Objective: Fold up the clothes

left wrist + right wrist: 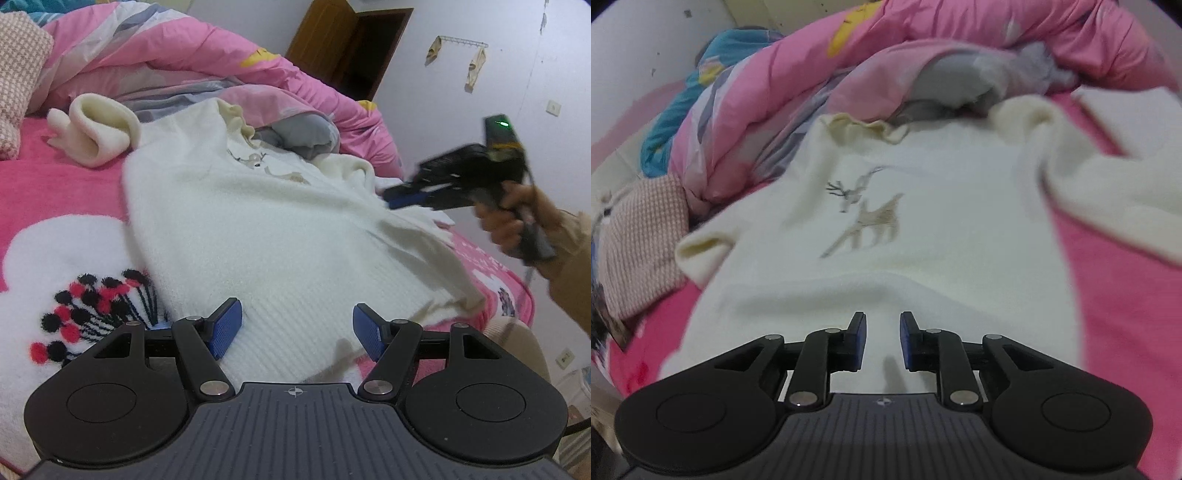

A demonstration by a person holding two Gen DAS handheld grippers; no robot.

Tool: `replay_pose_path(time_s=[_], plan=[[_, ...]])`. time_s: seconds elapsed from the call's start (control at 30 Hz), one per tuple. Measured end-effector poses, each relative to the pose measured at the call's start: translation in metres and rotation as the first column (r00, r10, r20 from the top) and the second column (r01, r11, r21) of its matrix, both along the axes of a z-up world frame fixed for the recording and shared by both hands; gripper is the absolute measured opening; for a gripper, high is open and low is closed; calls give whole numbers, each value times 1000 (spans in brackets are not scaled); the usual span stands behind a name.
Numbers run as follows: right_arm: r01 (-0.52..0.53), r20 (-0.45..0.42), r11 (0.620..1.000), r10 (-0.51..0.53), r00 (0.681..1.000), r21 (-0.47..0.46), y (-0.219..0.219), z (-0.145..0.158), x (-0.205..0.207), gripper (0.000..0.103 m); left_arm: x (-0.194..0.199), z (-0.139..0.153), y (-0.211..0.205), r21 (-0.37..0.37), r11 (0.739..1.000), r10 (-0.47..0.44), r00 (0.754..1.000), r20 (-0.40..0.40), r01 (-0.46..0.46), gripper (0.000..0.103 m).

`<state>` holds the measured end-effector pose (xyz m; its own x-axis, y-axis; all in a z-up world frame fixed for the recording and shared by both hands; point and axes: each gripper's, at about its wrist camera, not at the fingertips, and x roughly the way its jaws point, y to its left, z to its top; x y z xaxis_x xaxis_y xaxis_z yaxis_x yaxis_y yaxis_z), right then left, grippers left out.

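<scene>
A cream knit sweater (pixel 258 221) with two embroidered deer (pixel 875 218) lies front up on the pink bed cover (pixel 55 184). Its left sleeve (pixel 96 129) is curled up beside it, and its right sleeve (pixel 1108 184) trails off to the right. My left gripper (pixel 297 314) hovers open over the sweater's hem, with only fabric below the blue pads. A hand (pixel 506 221) holds my right gripper (pixel 391 197) over the sweater's right side, blurred. In the right wrist view the right gripper (pixel 882 321) has a narrow gap between its jaws and nothing in it.
A rumpled pink duvet (pixel 147 55) is heaped along the far side of the bed, touching the sweater's collar. A checked pillow (pixel 18 66) lies at the left. Behind the bed are a white wall and a brown door (pixel 351 48). The bed's edge runs along the right.
</scene>
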<state>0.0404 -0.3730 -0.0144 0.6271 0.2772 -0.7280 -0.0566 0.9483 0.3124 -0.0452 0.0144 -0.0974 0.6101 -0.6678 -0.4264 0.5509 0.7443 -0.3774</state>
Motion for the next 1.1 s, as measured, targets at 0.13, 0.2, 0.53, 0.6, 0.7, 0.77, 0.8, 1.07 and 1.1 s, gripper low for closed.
replay_pose_path(time_s=[0.13, 0.2, 0.53, 0.6, 0.7, 0.77, 0.8, 1.07, 1.1], plan=[[54, -48, 998, -55, 997, -37, -23, -16, 22, 21, 0, 0, -2, 13, 1000, -1, 1000, 3, 1, 68], [70, -85, 997, -72, 994, -29, -34, -36, 42, 21, -1, 0, -4, 26, 1000, 1, 1000, 11, -1, 68], [227, -38, 973, -226, 973, 39, -70, -55, 99, 16, -2, 0, -6, 44, 999, -1, 1000, 24, 0, 68], [186, 7, 982, -186, 982, -4, -62, -41, 76, 17, -1, 0, -6, 38, 999, -1, 1000, 23, 0, 69], [127, 30, 992, -127, 991, 5, -54, -26, 30, 18, 0, 0, -6, 30, 1000, -5, 1000, 21, 4, 71], [85, 45, 996, -85, 995, 1, -46, -20, -4, 22, 1, 0, -6, 26, 1000, -8, 1000, 21, 7, 72], [68, 53, 998, -67, 996, -15, -42, -19, -21, 25, 1, 0, -6, 25, 1000, -9, 1000, 21, 8, 73], [54, 103, 997, -48, 994, -60, -22, -15, -129, 29, -9, 8, -17, 102, 995, 3, 998, 70, -11, 73], [58, 113, 996, -51, 992, -62, -20, -15, -138, 29, -13, 11, -21, 134, 991, 1, 995, 96, -13, 75]])
